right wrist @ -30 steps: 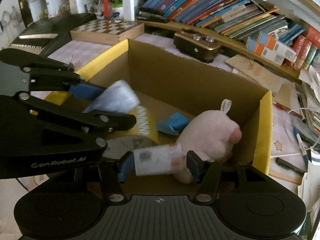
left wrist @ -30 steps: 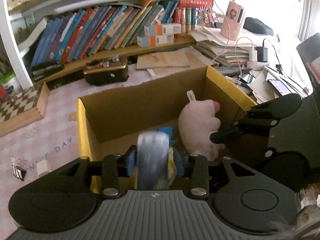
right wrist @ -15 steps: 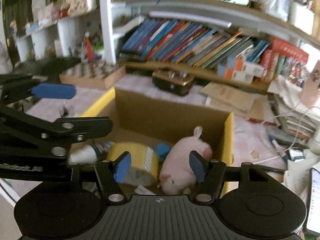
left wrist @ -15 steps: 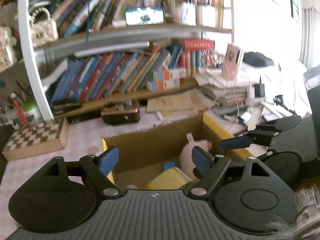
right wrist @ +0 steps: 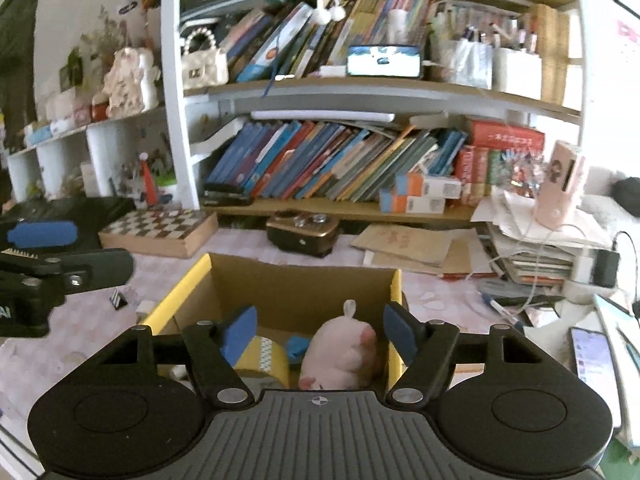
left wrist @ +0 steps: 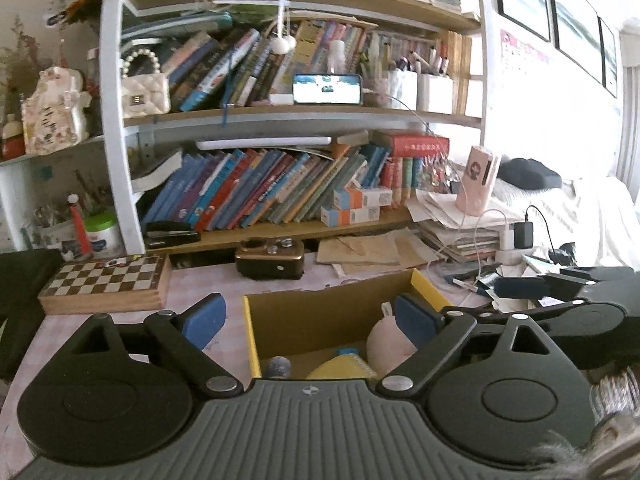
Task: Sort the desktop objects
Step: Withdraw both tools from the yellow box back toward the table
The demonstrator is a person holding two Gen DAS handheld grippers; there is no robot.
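A cardboard box with yellow rims stands on the desk below both grippers. In it lie a pink plush toy, a yellow tape roll, a small blue item and a grey bottle. My left gripper hangs above the box's near side; its jaws are opening and nothing is between them. My right gripper hovers over the box, its jaws also opening and empty. The other gripper shows at the edge of each view.
A chessboard box and a brown box sit behind the cardboard box. Bookshelves rise at the back. Stacked papers, cables and a charger crowd the right. A phone lies at the right.
Both grippers let go of their items into the box, opened, and rose up and back. The views tilted up, showing more of the shelves.
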